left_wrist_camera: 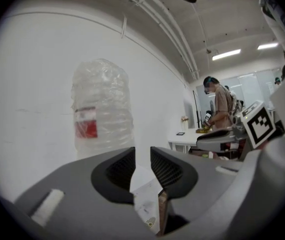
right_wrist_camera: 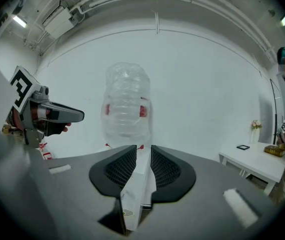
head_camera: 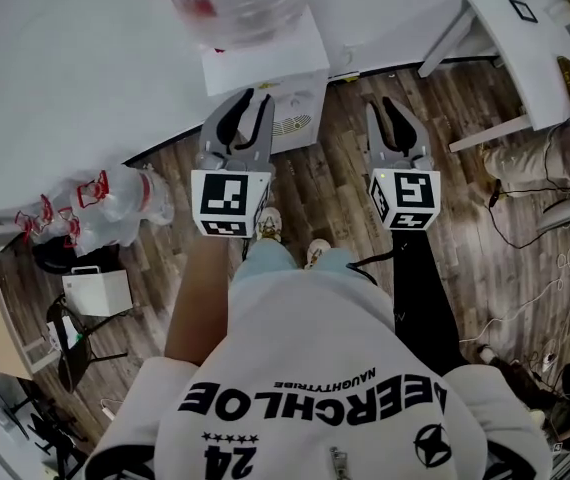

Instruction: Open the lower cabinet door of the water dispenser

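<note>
The left tongs (head_camera: pixel 249 103) and right tongs (head_camera: pixel 386 106) — each narrowly parted, holding nothing — hovered short of the water dispenser (head_camera: pixel 265 68), so opening its cabinet seemed wholly ahead.

This looks like an office workroom: white walls (right_wrist_camera: pixel 207 84), plank floor (head_camera: pixel 335 178), strip ceiling lights (left_wrist_camera: pixel 226 54), table (head_camera: pixel 525 48) right of the fingers (head_camera: pixel 405 128).
</note>
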A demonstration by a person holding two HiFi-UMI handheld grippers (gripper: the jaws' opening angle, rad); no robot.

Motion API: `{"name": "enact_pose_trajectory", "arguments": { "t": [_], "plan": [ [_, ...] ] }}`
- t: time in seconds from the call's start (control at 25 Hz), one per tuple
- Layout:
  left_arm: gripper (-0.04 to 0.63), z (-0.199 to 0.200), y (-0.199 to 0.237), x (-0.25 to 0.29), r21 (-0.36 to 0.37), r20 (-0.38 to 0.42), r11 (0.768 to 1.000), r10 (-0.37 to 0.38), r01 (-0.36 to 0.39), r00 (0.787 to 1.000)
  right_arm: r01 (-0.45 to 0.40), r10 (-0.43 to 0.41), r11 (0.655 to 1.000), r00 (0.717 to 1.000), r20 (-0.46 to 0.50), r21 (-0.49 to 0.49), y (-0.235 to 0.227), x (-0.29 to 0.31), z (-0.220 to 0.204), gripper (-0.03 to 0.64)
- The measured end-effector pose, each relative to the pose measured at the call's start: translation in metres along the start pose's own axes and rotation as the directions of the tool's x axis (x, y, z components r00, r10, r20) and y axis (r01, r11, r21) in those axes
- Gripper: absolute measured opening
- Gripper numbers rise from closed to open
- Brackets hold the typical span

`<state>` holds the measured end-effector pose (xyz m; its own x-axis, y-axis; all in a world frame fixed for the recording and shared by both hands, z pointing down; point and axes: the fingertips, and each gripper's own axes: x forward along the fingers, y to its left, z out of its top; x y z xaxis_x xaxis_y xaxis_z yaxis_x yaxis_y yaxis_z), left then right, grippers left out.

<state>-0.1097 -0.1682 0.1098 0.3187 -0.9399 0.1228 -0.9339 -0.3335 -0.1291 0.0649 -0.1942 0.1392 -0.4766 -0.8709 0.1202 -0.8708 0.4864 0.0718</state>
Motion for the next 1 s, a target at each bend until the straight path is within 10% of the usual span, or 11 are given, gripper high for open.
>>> {"name": "enact_pose_trajectory", "arguments": {
  "t": [1.0],
  "plan": [
    [0.103, -0.012, 0.029, 0.093, -0.002, 0.005, 0.939, -0.343, 0.343, 0.939, 0.229, -0.225, 0.973, 0.968, -0.110, 0.026, 0.007, 0.060, -0.020, 0.071]
  ]
}}
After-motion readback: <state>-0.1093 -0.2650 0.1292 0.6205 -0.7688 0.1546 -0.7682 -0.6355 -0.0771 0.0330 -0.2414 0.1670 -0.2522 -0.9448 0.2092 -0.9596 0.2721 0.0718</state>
